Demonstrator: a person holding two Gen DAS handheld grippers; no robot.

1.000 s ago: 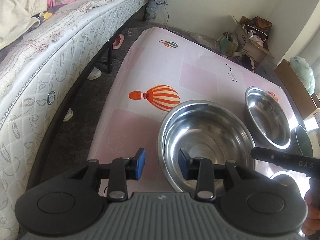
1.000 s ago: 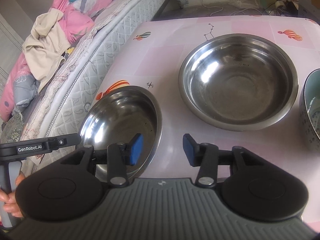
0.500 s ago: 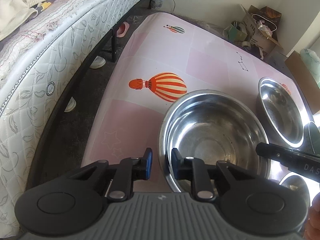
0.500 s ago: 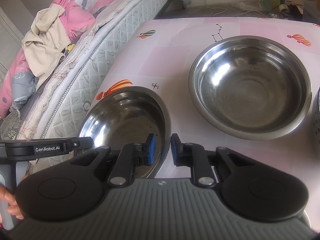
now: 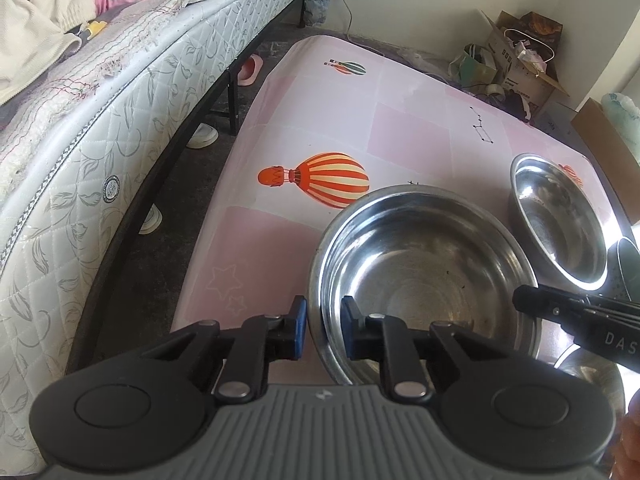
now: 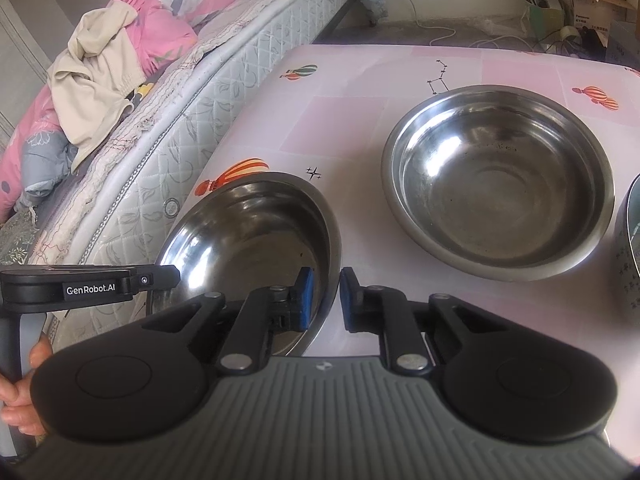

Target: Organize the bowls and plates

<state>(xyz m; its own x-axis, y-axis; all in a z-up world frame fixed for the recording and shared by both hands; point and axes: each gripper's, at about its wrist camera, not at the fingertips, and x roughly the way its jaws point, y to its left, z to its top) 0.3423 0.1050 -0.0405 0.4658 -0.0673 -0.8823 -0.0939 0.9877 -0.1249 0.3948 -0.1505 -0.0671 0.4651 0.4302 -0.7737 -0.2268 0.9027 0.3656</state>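
A wide steel bowl (image 5: 420,280) sits at the near left corner of the pink table (image 5: 400,128). My left gripper (image 5: 325,326) is shut on its left rim, one blue pad outside the wall and one inside. In the right wrist view the same steel bowl (image 6: 248,232) has its right rim pinched by my right gripper (image 6: 327,300), also shut. A second steel bowl (image 6: 500,180) stands apart on the table behind it, seen as well in the left wrist view as the second steel bowl (image 5: 560,220).
A mattress (image 5: 120,100) with clothes runs along the table's left side, with a narrow floor gap between. A patterned ceramic bowl (image 6: 632,248) stands at the right edge. Cardboard boxes (image 5: 520,56) crowd the far corner. A hand (image 6: 20,396) holds the left gripper's handle.
Both grippers have closed from open onto opposite sides of the near steel bowl's rim. The hands have hardly shifted.
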